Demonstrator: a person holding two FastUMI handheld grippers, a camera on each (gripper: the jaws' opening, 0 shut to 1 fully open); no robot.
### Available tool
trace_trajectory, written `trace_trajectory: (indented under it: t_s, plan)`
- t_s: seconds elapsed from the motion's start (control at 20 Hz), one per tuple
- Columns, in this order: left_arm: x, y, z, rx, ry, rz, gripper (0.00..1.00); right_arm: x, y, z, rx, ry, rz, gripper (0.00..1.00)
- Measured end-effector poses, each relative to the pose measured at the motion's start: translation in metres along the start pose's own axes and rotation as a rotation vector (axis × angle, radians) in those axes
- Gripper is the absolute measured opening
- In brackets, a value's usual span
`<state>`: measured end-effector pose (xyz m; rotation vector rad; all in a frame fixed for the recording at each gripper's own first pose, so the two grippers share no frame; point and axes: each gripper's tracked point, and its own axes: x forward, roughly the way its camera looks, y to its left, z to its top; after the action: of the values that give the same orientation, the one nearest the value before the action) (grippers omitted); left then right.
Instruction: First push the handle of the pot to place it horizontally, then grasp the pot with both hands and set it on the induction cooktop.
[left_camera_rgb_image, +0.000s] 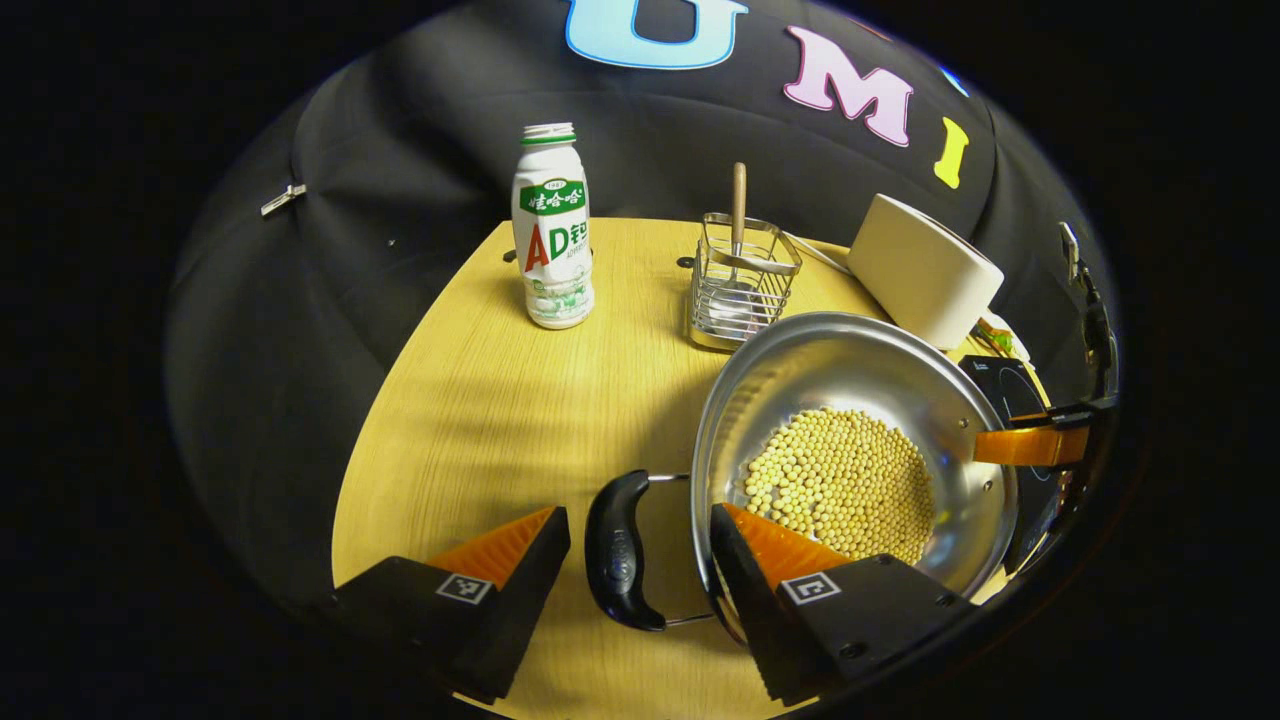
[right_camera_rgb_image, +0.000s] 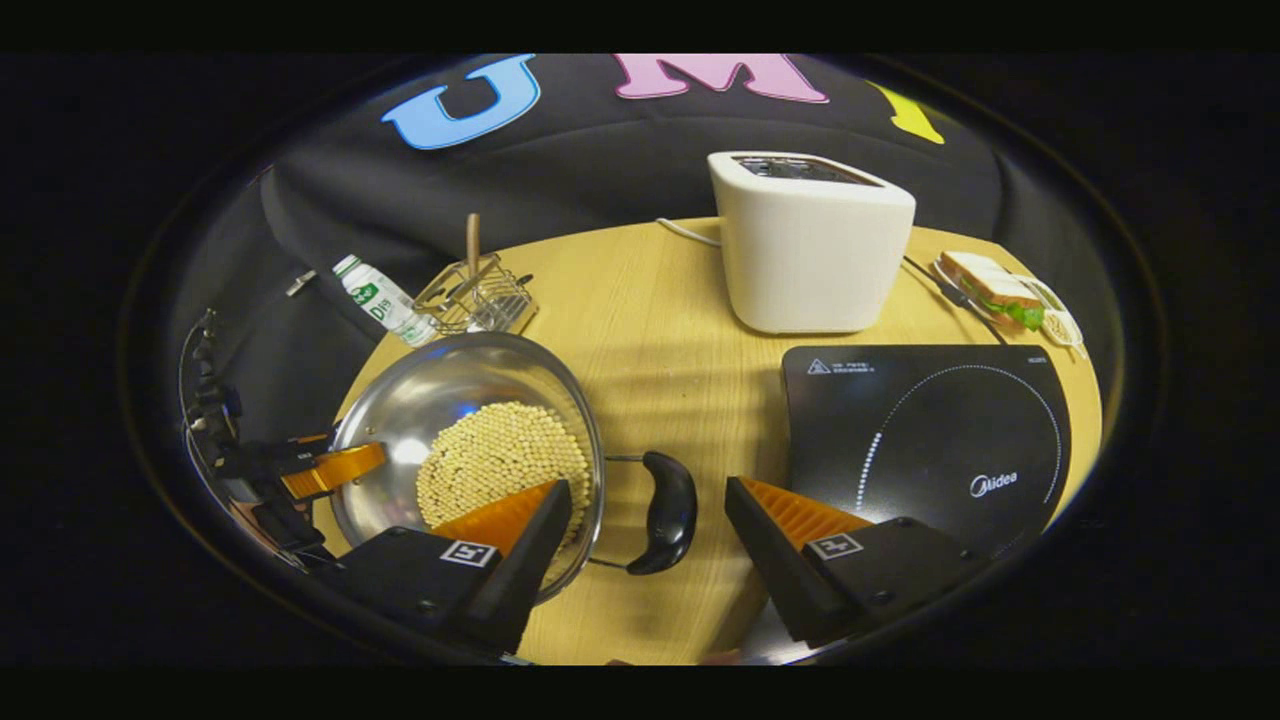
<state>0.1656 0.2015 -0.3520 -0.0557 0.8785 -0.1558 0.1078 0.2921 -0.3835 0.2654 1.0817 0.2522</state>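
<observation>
The pot, part-filled with yellow beans, stands near the worktop's front edge, the cooktop beside it toward the right edge. Each gripper — left, right — is spread open around one black handle, neither finger touching it. Risk, as a judgement: uneven closing or lifting would tilt the pot and spill the beans — or slip off a handle.

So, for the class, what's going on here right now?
A person holds a gripper in each hand at a steel pot of soybeans on the wooden table. The left gripper is open around one black pot handle, and the right gripper is open around the other handle. The induction cooktop sits beside the pot, in front of the toaster.
</observation>
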Motion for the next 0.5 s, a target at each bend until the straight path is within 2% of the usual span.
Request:
trace_trajectory:
  t_s: [0.05,0.15,0.25,0.3,0.35,0.4,0.5]
  plan:
    - [0.001,-0.002,0.001,0.002,0.0,-0.006,0.89,0.004,0.0,0.0,-0.003,-0.001,-0.006,0.96]
    - [0.005,-0.004,0.002,0.01,0.003,-0.015,0.87,0.011,-0.001,0.0,0.01,0.002,-0.017,0.86]
    - [0.008,-0.004,0.004,0.017,-0.005,-0.011,0.79,0.018,-0.001,0.0,0.016,0.005,-0.031,0.86]
    - [0.009,-0.005,0.005,0.018,-0.004,-0.012,0.68,0.02,0.001,-0.002,0.017,0.009,-0.032,0.7]
    - [0.009,-0.005,0.005,0.018,-0.007,-0.019,0.68,0.019,0.002,-0.001,0.017,0.01,-0.038,0.72]
    - [0.009,-0.005,0.005,0.015,-0.001,-0.021,0.66,0.021,0.001,-0.001,0.007,0.01,-0.045,0.62]
    - [0.009,-0.005,0.005,0.015,0.003,-0.018,0.64,0.021,0.001,0.0,-0.003,0.01,-0.045,0.6]
